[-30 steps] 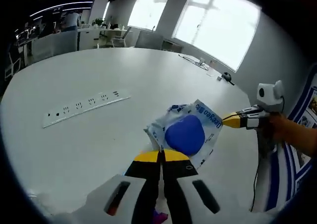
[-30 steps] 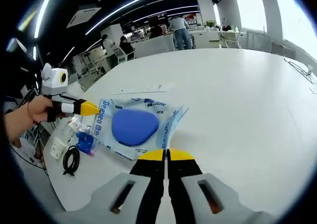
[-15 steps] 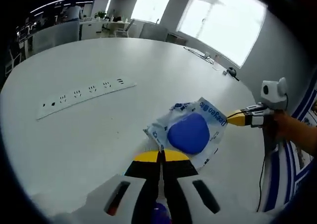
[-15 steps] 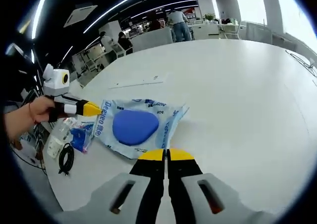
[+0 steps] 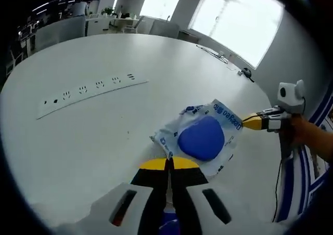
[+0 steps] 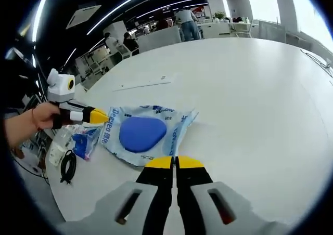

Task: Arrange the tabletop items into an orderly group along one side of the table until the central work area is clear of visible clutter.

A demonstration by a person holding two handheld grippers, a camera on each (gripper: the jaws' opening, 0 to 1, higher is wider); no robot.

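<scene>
Two grippers pinching one packet [image 5: 202, 137] [image 6: 143, 134] | left gripper [image 5: 167, 164] [image 6: 101, 116] clamping one edge, right gripper [image 6: 174, 163] [image 5: 250, 121] clamping opposite edge | hanging above table [image 5: 104, 136] [image 6: 250, 100] beside power strip [image 5: 88, 89]

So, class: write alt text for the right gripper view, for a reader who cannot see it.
Two grippers hold a clear packet with a blue pad inside, above a white table: the right gripper pinches its near edge, the left gripper its far end. A black cable and small packets lie at the table's edge.
</scene>
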